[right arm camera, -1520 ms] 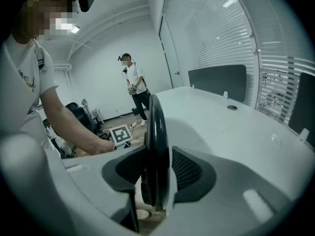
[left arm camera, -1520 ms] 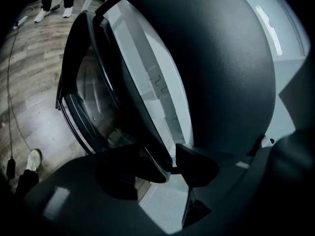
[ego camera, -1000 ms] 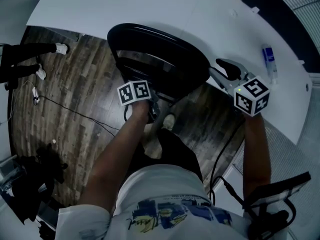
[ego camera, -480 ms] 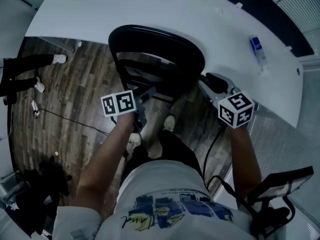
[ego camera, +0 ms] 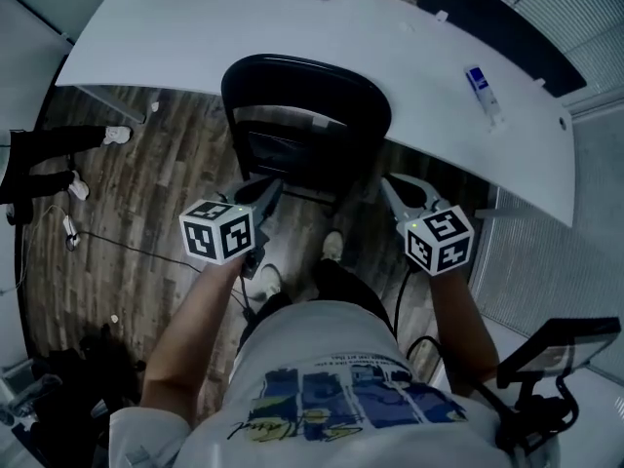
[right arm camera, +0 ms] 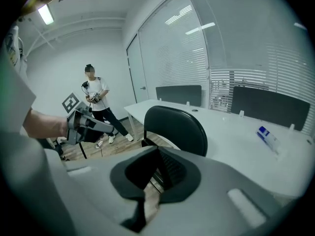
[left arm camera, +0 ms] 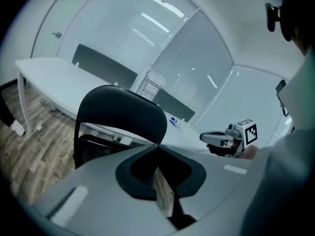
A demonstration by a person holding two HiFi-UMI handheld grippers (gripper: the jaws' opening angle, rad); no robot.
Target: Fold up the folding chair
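Folding chair (ego camera: 307, 96) black, beside white table (ego camera: 244, 27); tube (ego camera: 482, 86) label blue, illegible.

Both grippers are now drawn back from the folding chair (ego camera: 308, 91), toward the person and apart from it. The left gripper (ego camera: 274, 183), earlier low at the chair's seat, is higher and clear of it, and its marker cube is rolled to a new face. The right gripper (ego camera: 386, 183) is off the chair's right side. Both pairs of jaws have just been closing and now meet, with nothing between them.
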